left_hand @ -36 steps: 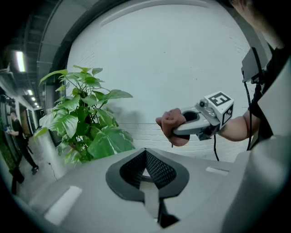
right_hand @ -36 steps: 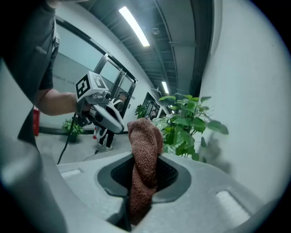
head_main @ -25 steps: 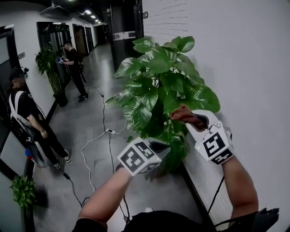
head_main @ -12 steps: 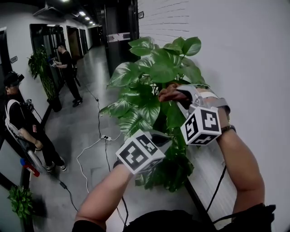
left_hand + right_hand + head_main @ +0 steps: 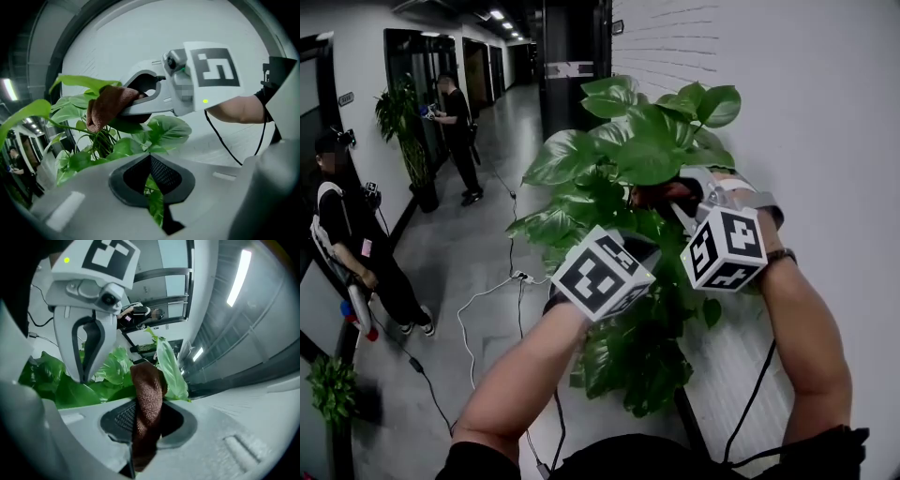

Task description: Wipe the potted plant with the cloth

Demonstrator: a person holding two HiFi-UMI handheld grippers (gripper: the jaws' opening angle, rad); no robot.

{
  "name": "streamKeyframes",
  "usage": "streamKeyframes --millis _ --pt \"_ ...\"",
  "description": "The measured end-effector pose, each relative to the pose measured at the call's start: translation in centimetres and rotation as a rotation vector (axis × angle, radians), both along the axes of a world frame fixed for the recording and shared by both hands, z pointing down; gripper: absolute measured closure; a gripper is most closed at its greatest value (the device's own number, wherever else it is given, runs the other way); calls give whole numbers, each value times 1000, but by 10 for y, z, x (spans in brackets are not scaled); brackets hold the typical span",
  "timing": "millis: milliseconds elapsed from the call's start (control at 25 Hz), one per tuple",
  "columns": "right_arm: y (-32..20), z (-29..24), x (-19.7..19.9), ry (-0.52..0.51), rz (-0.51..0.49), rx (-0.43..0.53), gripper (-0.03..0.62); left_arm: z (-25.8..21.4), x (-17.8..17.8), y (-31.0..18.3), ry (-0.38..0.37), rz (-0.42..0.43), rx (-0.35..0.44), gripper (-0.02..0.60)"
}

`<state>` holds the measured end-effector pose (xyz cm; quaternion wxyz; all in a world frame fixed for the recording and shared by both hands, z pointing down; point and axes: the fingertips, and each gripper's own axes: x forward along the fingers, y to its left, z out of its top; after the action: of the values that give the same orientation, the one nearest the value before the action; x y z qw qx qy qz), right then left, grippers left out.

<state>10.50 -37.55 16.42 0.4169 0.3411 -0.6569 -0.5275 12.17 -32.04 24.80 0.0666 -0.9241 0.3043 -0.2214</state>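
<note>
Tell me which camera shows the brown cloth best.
The right gripper view: the cloth fills the middle, pinched in the jaws. The left gripper view shows it bunched against the plant; the head view shows only a scrap among leaves.

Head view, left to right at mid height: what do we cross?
Person at the left edge → hallway plant → second person → left tongs' marker cube → right tongs' marker cube → white wall. Potted plant and cloth overlap the tongs, so omitted.
</note>
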Motion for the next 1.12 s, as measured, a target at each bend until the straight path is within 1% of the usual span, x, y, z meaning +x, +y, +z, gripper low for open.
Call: streamKeyframes --millis 160,240,360,520,720,1120 --pt "-5 1 -2 -5 -43 -63 526 -2 15 -38 28 -46 -23 565" --pt "-7 2 -2 -4 -59 -79 526 -3 20 -54 54 -72 -24 565" --pt "-12 5 4 -12 -73 -105 526 -11 23 -70 104 -101 10 565" --pt "-14 12 7 -44 -104 -152 526 -24 24 -76 163 -123 71 565" --pt "-10 15 9 -87 -130 -185 526 -29 27 -74 154 -130 90 565" --pt "4 26 16 -170 -157 -272 526 -20 28 -71 129 -136 76 565"
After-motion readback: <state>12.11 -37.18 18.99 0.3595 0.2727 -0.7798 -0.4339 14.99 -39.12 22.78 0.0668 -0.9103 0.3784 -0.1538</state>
